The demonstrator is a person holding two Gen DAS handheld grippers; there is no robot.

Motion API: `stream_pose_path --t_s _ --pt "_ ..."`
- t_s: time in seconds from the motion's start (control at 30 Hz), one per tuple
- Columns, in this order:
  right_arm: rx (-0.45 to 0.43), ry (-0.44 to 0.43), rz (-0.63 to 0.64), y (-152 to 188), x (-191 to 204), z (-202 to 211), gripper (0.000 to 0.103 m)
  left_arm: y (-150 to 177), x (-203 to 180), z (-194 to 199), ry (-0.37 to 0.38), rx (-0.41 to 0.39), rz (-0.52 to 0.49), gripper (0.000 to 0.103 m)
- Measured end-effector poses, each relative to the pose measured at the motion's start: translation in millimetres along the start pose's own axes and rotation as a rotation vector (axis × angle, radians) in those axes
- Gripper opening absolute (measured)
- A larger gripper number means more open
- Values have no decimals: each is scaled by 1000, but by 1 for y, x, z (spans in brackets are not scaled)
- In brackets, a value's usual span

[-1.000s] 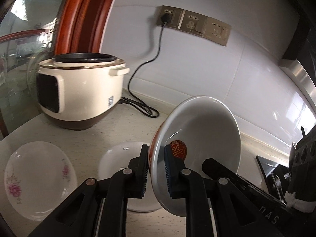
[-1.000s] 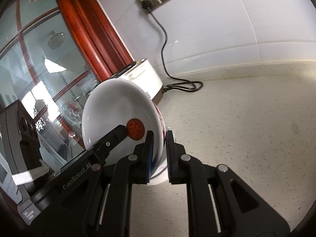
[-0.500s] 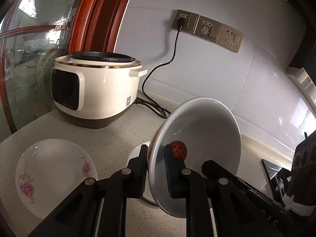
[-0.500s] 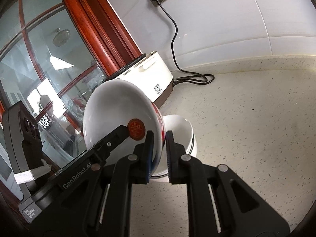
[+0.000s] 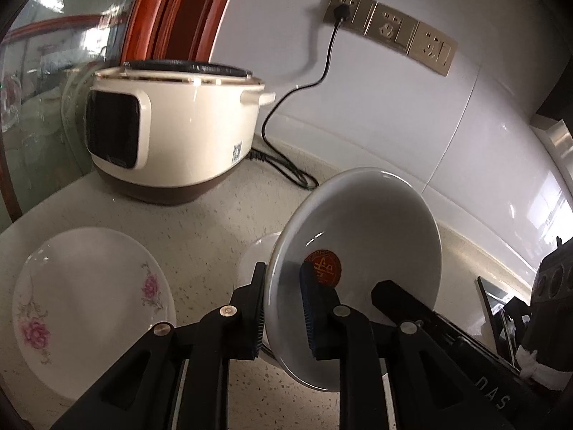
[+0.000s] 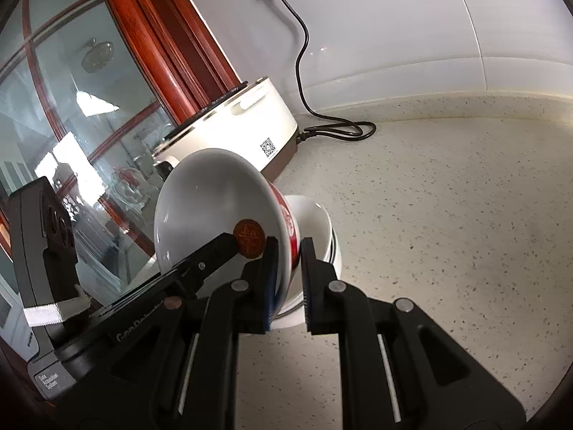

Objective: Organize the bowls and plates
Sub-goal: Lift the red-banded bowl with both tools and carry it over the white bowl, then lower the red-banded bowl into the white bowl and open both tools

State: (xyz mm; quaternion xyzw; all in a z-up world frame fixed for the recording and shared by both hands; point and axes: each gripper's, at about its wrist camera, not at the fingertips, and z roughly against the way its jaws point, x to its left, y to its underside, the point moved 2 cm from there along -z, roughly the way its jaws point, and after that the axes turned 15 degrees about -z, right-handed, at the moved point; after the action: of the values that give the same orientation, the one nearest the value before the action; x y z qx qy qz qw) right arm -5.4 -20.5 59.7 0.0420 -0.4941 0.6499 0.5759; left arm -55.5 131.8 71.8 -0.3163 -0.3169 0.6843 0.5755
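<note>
Both tools are seen gripping one bowl [image 5: 361, 251] by its rim from opposite sides. The left tool [image 5: 283, 308] is narrowly spread, its jaws easing apart, with the rim of the bowl set between the blue pads; the outer pad looks just clear of the wall, though whether the pads still press cannot be told for certain. The right tool [image 6: 288, 279] is clamped on the rim nearest it, one finger inside the bowl and one against the red-patterned outer wall.

The bowl is held tilted on edge above the worktop [image 6: 447, 215], its white inside turned toward the left tool, and a round red emblem [image 5: 324, 268] is shown at its bottom. Directly beneath and behind it, a stack of white bowls [image 6: 315, 222] is stood on the worktop; whether the held bowl touches the stack cannot be told.

Further left, a shallow white plate with pink flowers [image 5: 89, 301] is laid flat on the worktop, apart from the stack. Behind it, a cream rice cooker [image 5: 172, 132] is placed near the wall, and its black cord [image 5: 286, 107] is run up to a socket strip [image 5: 390, 32]. A red wooden frame [image 6: 172, 43] with glass is set at the left.
</note>
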Motion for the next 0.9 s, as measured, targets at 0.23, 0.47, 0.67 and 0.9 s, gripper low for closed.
stream_pose_path --t_s 0.23,0.47,0.67,0.9 --pt "8 17 17 1 0 -1 21 2 1 -11 -2 51 1 23" --pt "-5 21 19 0 -3 1 22 -3 -1 -17 -27 70 -33 24" --pt "-21 32 15 -1 -3 4 22 -5 -4 -18 -50 73 -63 27" --pt "-37 46 10 -4 -5 6 25 -6 -8 -20 -78 62 -92 36"
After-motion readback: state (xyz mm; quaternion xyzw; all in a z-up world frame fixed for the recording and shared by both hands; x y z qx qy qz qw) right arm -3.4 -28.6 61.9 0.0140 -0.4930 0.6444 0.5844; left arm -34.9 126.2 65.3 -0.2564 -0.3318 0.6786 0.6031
